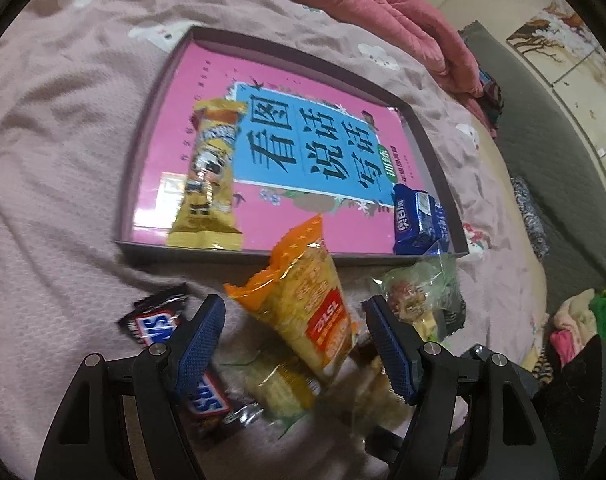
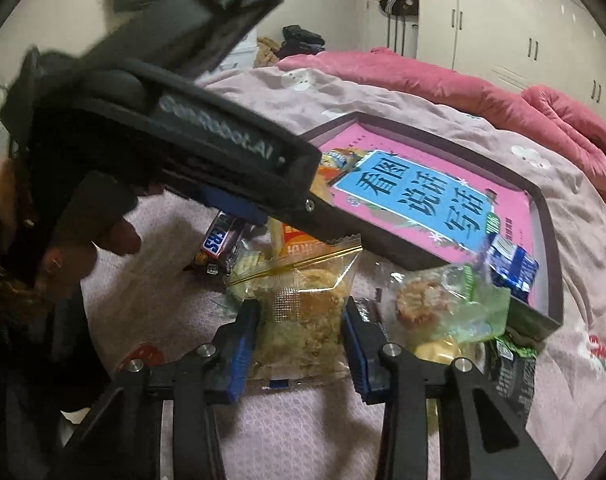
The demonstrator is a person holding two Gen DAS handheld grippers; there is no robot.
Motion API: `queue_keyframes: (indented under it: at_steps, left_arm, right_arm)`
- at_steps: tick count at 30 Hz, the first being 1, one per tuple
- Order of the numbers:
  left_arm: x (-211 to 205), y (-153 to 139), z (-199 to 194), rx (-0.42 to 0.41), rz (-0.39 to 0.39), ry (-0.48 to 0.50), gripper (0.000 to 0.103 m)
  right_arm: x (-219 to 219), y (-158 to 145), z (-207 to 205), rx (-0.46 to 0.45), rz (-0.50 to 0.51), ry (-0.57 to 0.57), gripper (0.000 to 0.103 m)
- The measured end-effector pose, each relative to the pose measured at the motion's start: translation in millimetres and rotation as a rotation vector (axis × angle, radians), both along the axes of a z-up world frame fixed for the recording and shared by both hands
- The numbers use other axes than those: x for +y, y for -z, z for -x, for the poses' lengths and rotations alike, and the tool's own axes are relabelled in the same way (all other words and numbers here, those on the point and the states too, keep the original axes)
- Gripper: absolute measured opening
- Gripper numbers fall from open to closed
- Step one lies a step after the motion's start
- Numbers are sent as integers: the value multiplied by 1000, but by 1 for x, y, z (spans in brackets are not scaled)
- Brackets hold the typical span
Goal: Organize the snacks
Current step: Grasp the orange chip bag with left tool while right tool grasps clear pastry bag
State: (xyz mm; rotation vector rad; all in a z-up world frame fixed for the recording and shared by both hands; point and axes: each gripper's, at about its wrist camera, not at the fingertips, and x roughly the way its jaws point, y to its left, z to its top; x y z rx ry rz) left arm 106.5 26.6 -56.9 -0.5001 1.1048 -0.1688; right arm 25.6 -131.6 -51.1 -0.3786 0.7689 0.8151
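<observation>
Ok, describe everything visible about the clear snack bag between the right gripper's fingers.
The clear snack bag is glossy transparent plastic with a yellow seal strip near its serrated top edge, and holds a pale, crumbly pastry. It stands roughly upright on the pink bedspread, in front of the tray. The right gripper has both blue pads pressed against its sides; neighbouring snack wrappers crowd it.

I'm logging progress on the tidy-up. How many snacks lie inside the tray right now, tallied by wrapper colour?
Yellow wrapper: 1
Blue wrapper: 1
Total in the tray: 2
</observation>
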Motion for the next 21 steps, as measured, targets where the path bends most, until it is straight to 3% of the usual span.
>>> queue_keyframes:
  at_steps: [3, 5, 7, 8, 21]
  left_arm:
    - [-5, 4, -4, 3, 27, 9, 72]
    - [-7, 5, -7, 4, 30, 14, 62]
    - [-9, 8, -9, 14, 44, 18, 39]
    - [-10, 9, -11, 21, 50, 20, 36]
    - [-9, -12, 6, -54, 56, 38, 24]
  right_arm:
    - [-8, -4, 0, 6, -26, 22, 41]
    - [-12, -6, -1, 7, -37, 39, 41]
    - [-15, -8, -2, 3, -47, 52, 41]
    - [-17, -10, -2, 2, -55, 60, 41]
    - [-34, -30, -15, 2, -174, 142, 41]
